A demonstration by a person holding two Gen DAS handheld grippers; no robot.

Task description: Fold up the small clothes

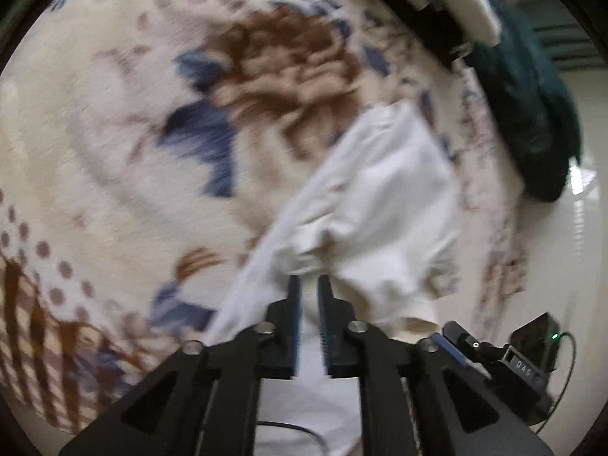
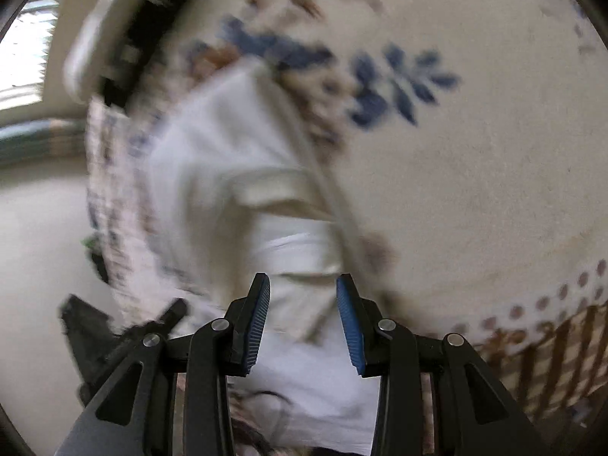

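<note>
White garment on a floral blanket, pinched by the left tool, with the right tool spread above it.

In the left wrist view, the cream blanket [image 1: 114, 133] with brown and blue flowers fills the left side; toward the right, the white garment [image 1: 380, 197] lies crumpled on it, bunched up where the left tool [image 1: 309, 285] has its blue-padded fingers nearly together on a fold of the cloth. Farther right, a dark teal cloth [image 1: 532, 114] sits at the blanket's edge. In the right wrist view, which is blurred, the white garment [image 2: 235, 159] lies at centre-left on the blanket [image 2: 475, 190], running down between the fingers of the right tool [image 2: 303, 285]. Those fingers stand wide apart, gripping nothing, with the cloth beneath the gap.
</note>
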